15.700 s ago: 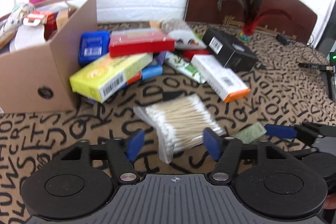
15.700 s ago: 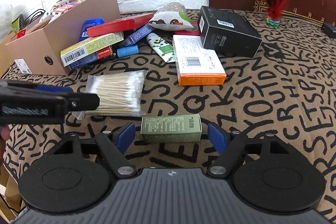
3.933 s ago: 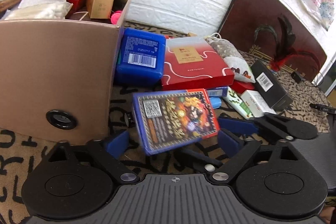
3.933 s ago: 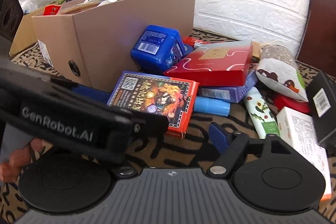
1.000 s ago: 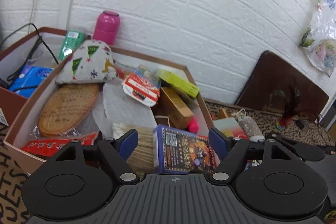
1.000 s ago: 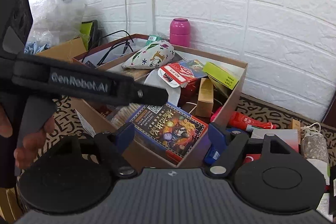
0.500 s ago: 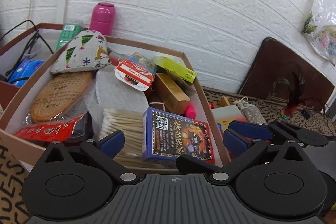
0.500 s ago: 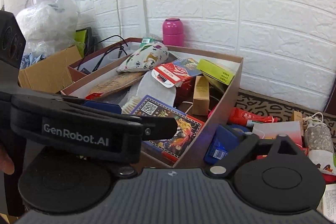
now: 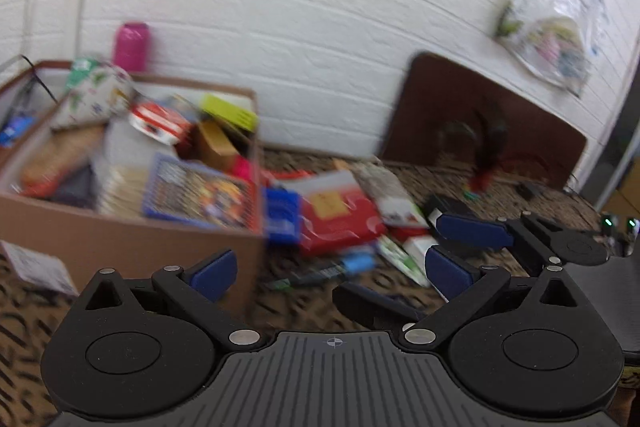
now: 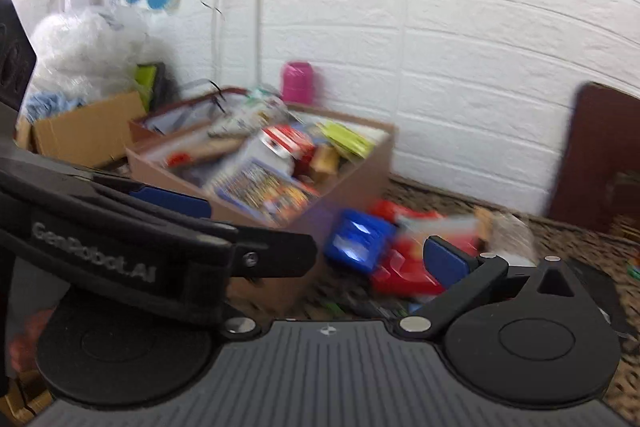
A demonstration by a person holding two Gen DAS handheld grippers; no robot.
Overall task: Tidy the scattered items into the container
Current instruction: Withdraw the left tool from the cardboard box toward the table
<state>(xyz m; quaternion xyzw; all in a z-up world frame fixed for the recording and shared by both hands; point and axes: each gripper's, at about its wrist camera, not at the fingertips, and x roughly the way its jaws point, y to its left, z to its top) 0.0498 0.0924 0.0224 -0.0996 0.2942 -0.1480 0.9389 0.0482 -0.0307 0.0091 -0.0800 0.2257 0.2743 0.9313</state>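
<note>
A brown cardboard container (image 9: 132, 239) is seen at the left of the left wrist view, already crowded with things. A blue picture box (image 9: 200, 193) lies on top of the pile inside it, close to the near right corner, and is also seen in the right wrist view (image 10: 266, 193). Both views are blurred.

Just outside the container's right wall, scattered items are still spread on the patterned desk (image 9: 440, 183): a blue tub (image 9: 282, 213) touching the wall, a flat red box (image 9: 336, 215) beside it, a small blue tube (image 9: 356, 263) in front, and pale cartons farther right, too smeared to be told apart.

The left tongs (image 9: 332, 269) are held wide, with nothing between the blue pads. The right tongs (image 10: 320, 259) are likewise wide and empty, their jaws having just been opening; their left finger is hidden behind the body of the left tongs, which crosses the right wrist view.

The step in hand is judged to be a return from the container to the remaining pile. It is best done with the jaws kept fully spread, each tool directed to a separate item so that they are not crossed. The blue tub is probably best drawn away from the wall first. The flat red box is likely to need its narrow edges gripped, or both tongs used together.
</note>
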